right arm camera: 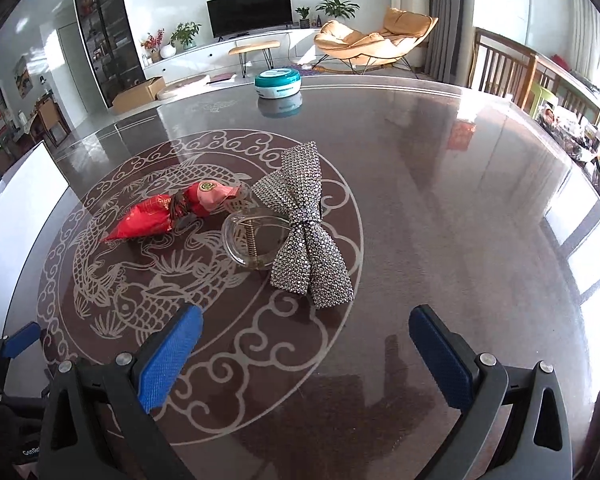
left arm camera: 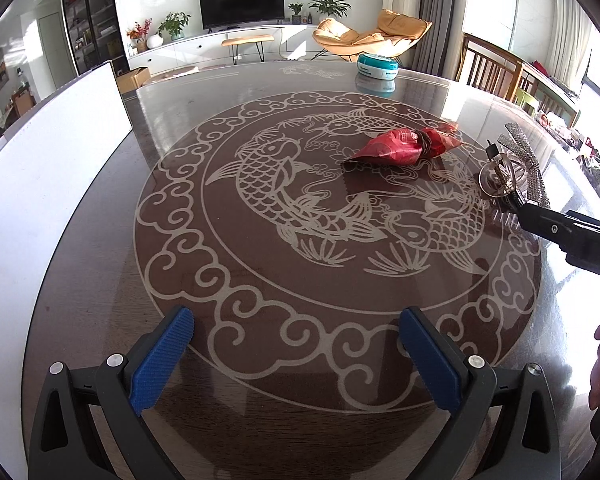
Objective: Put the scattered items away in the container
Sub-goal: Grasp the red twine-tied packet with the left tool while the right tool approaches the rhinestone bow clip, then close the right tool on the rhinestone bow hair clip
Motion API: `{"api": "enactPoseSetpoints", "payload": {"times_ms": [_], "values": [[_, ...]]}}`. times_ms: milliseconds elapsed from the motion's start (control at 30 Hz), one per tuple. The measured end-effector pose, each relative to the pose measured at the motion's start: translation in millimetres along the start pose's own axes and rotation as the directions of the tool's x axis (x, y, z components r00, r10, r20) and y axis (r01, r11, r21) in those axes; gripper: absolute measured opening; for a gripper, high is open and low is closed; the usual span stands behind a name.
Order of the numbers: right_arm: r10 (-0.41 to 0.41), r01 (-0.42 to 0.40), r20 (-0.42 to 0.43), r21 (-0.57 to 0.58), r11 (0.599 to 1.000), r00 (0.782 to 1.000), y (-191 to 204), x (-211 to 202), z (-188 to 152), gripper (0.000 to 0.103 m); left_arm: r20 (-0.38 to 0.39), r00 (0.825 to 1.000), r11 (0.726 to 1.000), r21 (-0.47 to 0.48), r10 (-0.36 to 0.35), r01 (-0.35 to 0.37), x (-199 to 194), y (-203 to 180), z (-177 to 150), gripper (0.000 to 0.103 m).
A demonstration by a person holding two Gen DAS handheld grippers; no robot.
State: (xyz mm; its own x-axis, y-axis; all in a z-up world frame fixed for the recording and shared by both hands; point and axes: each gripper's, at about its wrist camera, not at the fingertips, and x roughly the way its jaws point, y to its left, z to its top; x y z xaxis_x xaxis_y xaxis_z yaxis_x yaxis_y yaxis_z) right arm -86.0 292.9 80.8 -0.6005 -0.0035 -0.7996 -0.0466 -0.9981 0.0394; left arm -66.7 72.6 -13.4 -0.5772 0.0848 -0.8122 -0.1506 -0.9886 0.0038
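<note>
— What's at your far left?

— A white container (left arm camera: pixel 48 168), its wall at the table's (left arm camera: pixel 260 92) left edge; I see the same wall in the right wrist view too. My left gripper (left arm camera: pixel 296 344) hovers low over the near rim of the fish pattern, jaws spread wide, nothing between the blue pads (left arm camera: pixel 160 364).

— And in the middle?

— A red packet (right arm camera: pixel 160 216) lies flat on the carp design, twisted at its waist, one pink end touching or just beside the clear hair clip (right arm camera: pixel 252 240). The clip rests on the glass with its rhinestone bow (right arm camera: pixel 308 224) on the right side, standing up from it.

— Your right tool?

— My right gripper (right arm camera: pixel 306 354) is released as well, jaws apart and empty, hanging just short of the bow. Packet and clip are both well apart from the container.

— Anything farther back?

— A teal-lidded tin (right arm camera: pixel 278 82) near the table's far edge.
</note>
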Motion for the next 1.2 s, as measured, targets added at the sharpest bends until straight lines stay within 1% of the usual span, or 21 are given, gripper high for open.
{"api": "enactPoseSetpoints", "payload": {"times_ms": [133,200,300,367,400,467,533,633,667,733,800,900,1000,1033,1067,1100,1133,1167,1200], "values": [[0.029,-0.029,-0.01,0.005,1.0,1.0,-6,18,9,0.103,0.0,1.0,1.0,0.0,0.0,0.0,0,0,0,0.103],[0.053,-0.054,-0.037,-0.019,0.998,0.998,-4,34,16,0.103,0.0,1.0,1.0,0.0,0.0,0.0,0,0,0,0.103],[0.026,-0.031,-0.051,-0.106,0.994,0.998,5,48,22,0.103,0.0,1.0,1.0,0.0,0.0,0.0,0,0,0,0.103],[0.026,-0.032,-0.052,-0.121,0.992,0.998,7,52,24,0.103,-0.001,1.0,1.0,0.003,-0.003,0.003,0,0,0,0.103],[0.026,-0.032,-0.05,-0.12,0.992,0.998,7,53,24,0.103,-0.004,1.0,1.0,0.013,-0.013,0.013,2,-1,2,0.103],[0.023,-0.029,-0.049,-0.117,0.993,0.999,8,54,24,0.103,-0.009,0.998,0.994,0.086,-0.06,0.061,8,-4,11,0.103],[0.02,-0.025,-0.048,-0.115,0.993,0.999,9,53,24,0.103,-0.022,0.994,0.98,0.168,-0.107,0.109,20,-7,30,0.103],[0.01,-0.014,-0.04,-0.103,0.995,0.999,7,52,23,0.103,-0.017,0.991,0.955,0.264,-0.132,0.132,39,-12,61,0.103],[0.006,-0.01,-0.038,-0.097,0.995,0.999,7,51,22,0.103,-0.017,0.987,0.94,0.303,-0.159,0.157,45,-15,70,0.103],[-0.003,0.001,-0.034,-0.082,0.997,0.999,6,49,21,0.103,-0.038,0.973,0.902,0.368,-0.227,0.224,55,-22,85,0.103],[-0.014,0.012,-0.032,-0.063,0.998,0.999,3,49,21,0.103,-0.062,0.962,0.88,0.391,-0.266,0.268,65,-27,99,0.103],[-0.023,0.021,-0.031,-0.05,0.998,0.999,1,50,23,0.103,-0.078,0.952,0.854,0.424,-0.297,0.301,76,-41,115,0.103],[-0.024,0.023,-0.031,-0.048,0.999,0.999,0,49,23,0.103,-0.093,0.94,0.813,0.478,-0.329,0.333,82,-62,123,0.103],[-0.025,0.024,-0.03,-0.046,0.999,0.999,0,49,23,0.103,-0.097,0.934,0.798,0.493,-0.344,0.346,82,-68,125,0.098],[-0.026,0.025,-0.03,-0.043,0.999,0.999,-1,49,23,0.103,-0.093,0.93,0.79,0.501,-0.357,0.353,81,-73,127,0.089],[-0.027,0.025,-0.03,-0.043,0.999,0.999,-1,49,22,0.103,-0.085,0.928,0.79,0.5,-0.362,0.354,79,-77,130,0.064],[-0.026,0.025,-0.03,-0.044,0.999,0.999,-1,48,21,0.103,-0.081,0.931,0.798,0.491,-0.357,0.349,77,-79,132,0.035],[-0.025,0.023,-0.03,-0.045,0.999,0.999,-2,48,21,0.103,-0.079,0.937,0.813,0.476,-0.341,0.336,75,-81,133,0.022],[-0.023,0.022,-0.031,-0.047,0.999,0.999,-2,48,21,0.103,-0.08,0.941,0.828,0.454,-0.329,0.328,75,-80,134,0.022]]}}
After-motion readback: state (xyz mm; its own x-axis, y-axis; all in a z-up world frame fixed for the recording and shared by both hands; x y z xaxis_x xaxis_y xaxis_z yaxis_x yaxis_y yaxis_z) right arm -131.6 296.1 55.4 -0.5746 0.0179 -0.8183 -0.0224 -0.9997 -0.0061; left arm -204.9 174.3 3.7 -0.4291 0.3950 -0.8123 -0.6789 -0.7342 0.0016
